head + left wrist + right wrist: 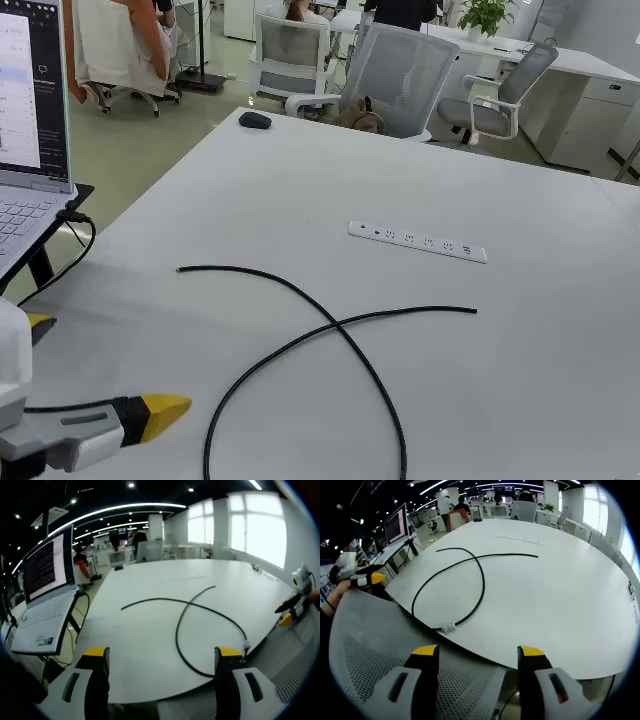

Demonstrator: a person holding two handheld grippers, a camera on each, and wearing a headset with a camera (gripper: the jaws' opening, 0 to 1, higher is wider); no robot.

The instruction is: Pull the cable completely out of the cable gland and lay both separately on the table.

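REMOTE WORKBENCH: I count one black cable (338,325) on the one table (520,350), crossing itself once. One white cable gland (447,627) sits on the cable, at six o'clock by the near edge. One power strip (417,241) lies at one o'clock, one mouse (254,120) at eleven and one laptop (30,150) at nine. I have two grippers, the left gripper (161,652) and the right gripper (475,651), each with two yellow-tipped jaws, four tips in all. Past the table at twelve o'clock, the head view gives me four office chairs (400,70) and one potted plant (487,15).
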